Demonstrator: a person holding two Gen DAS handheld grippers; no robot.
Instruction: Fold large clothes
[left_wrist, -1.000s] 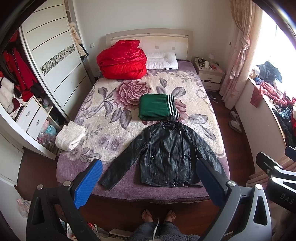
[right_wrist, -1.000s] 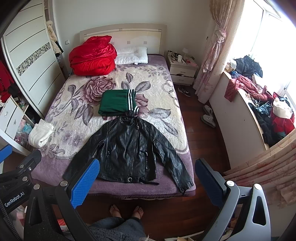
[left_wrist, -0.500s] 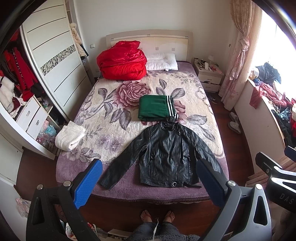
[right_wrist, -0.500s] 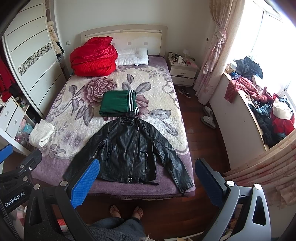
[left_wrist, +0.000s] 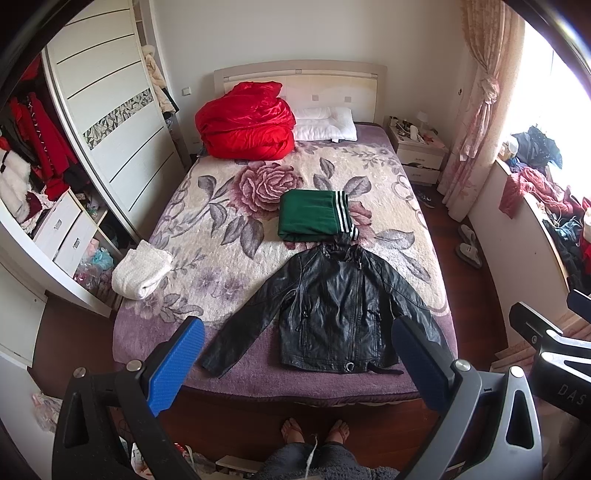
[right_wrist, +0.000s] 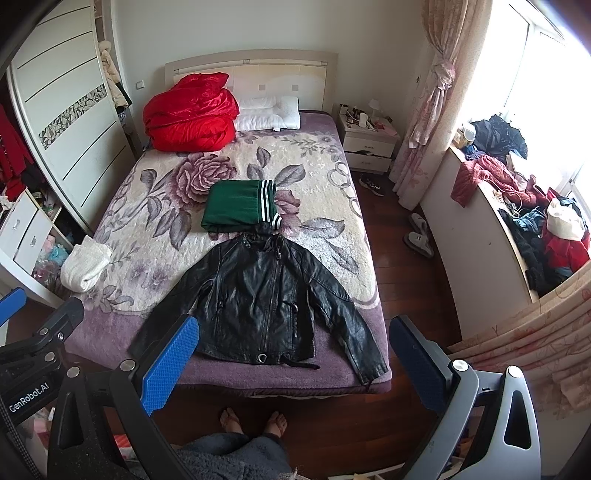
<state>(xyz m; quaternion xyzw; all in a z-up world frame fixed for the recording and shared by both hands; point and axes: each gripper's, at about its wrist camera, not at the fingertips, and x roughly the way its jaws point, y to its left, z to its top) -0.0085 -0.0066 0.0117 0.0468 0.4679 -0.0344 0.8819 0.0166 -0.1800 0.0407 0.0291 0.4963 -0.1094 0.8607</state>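
A black leather jacket lies flat and face up near the foot of the bed, both sleeves spread out. Just beyond its collar sits a folded green garment with white stripes. My left gripper is held high above the foot of the bed, open and empty. My right gripper hangs open beside it, also empty. Both are well clear of the jacket.
A folded white knit lies at the bed's left edge, a red duvet and white pillow at the headboard. A wardrobe stands left, a nightstand and cluttered window ledge right. A person's feet stand at the bedfoot.
Both views have drifted very slightly; the bed sits a touch lower in the frames. The clothes have not moved and both grippers remain open.
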